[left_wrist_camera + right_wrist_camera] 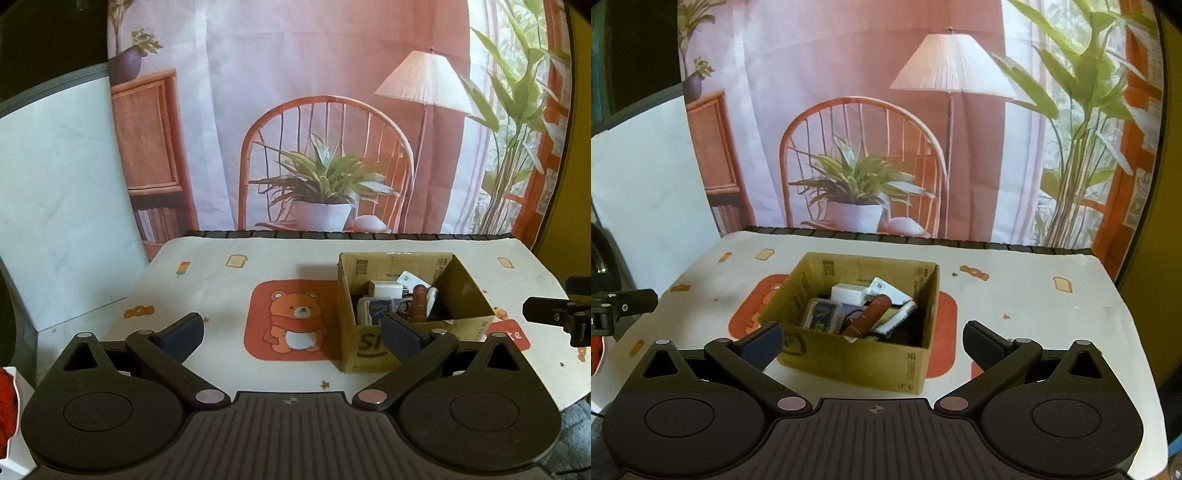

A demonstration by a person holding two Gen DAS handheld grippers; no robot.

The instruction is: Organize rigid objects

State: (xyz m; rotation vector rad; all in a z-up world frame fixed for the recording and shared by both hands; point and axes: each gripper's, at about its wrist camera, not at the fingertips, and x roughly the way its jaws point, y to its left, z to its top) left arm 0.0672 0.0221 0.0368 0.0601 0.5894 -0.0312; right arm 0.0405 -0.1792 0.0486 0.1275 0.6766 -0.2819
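A cardboard box (857, 328) stands on the counter's bear-print mat (1015, 295), holding the rigid objects piled together: a white charger (847, 291), a dark red tube (870, 315), a white marker (899, 314) and a clear plastic case (822, 314). The right gripper (873, 341) hangs just in front of the box with its jaws spread wide and nothing between them. The left gripper (291, 336), equally spread and empty, sits to the box's left, its right finger (400, 339) overlapping the box's near wall in that view.
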